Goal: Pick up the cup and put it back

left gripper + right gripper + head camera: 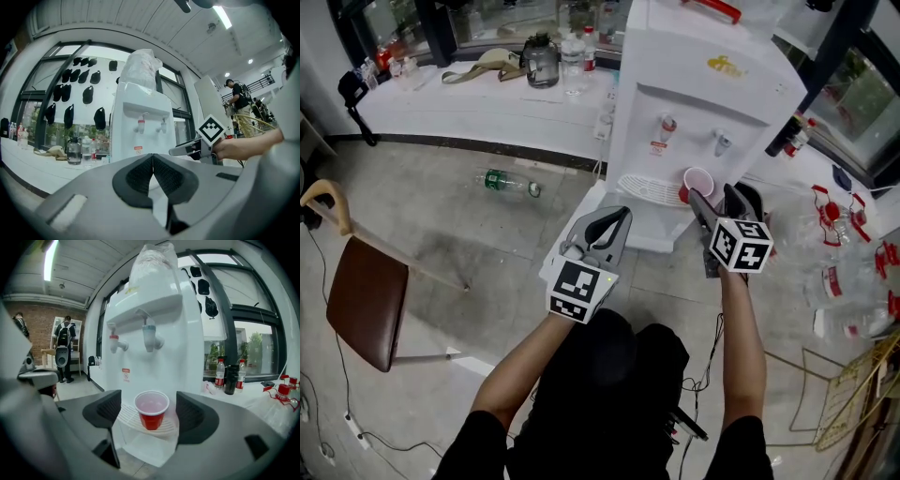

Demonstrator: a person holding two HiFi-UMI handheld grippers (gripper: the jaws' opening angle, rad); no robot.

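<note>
Right gripper point(149, 411): jaws wide apart, gripping nothing.
Cup point(151, 409): red, upright on drip tray point(124, 417) just ahead, in line with the gap, untouched; lower part hidden in head view.
Left gripper point(153, 157): jaws together, empty.

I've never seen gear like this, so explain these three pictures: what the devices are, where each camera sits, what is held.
No robot here: a person holds a two-jaw gripper in each hand. One picture looks down from the person's head; the other two come from cameras riding on the grippers. The left gripper is shut and empty. The right gripper is open, a red cup showing between its jaws, untouched. The cup stands on the drip tray of a white water dispenser. Nothing is held.
</note>
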